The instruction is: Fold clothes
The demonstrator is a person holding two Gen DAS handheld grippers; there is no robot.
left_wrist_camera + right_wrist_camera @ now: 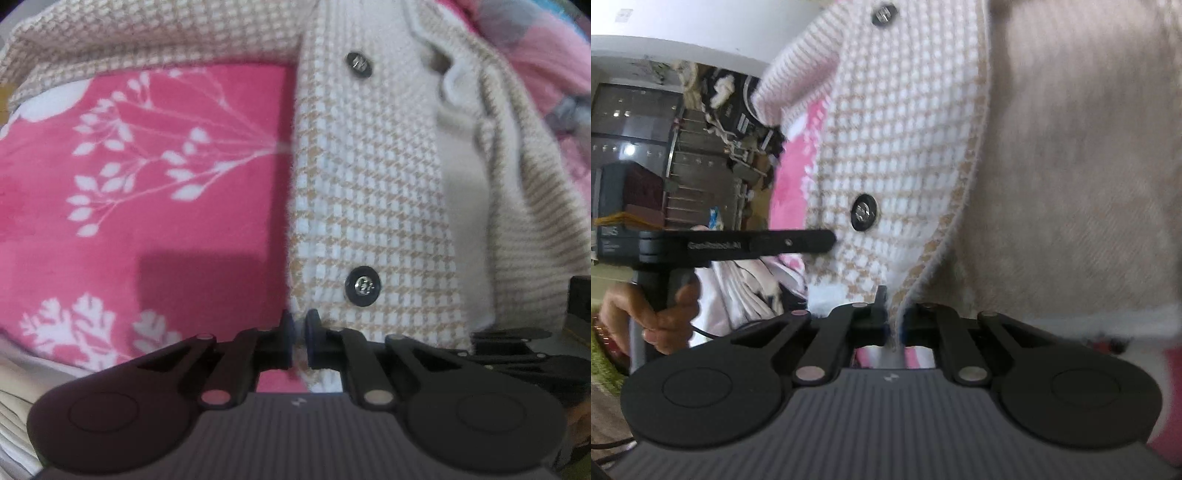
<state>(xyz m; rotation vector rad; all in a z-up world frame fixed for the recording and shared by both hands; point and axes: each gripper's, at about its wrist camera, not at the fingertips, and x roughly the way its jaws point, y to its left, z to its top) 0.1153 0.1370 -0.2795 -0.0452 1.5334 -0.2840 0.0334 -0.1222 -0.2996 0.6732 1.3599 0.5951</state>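
Cardigan (369, 177), centre-right of frame, on pink blanket (129, 166). Left fingers (300, 332) clamped on button-band edge; right fingers (894, 314) clamped on hem edge. Knit looks soft, floppy, light; grip edges, not buttons.

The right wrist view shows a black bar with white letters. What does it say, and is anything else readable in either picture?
"GenRobot.AI", roughly, blurred: on the black bar of the other hand-held gripper.
Small pale logo mark, not letters: on each ribbed grey body.
Embossed marks on the cardigan's dark buttons: too blurred to read.
Print on the dark box: too small to read.
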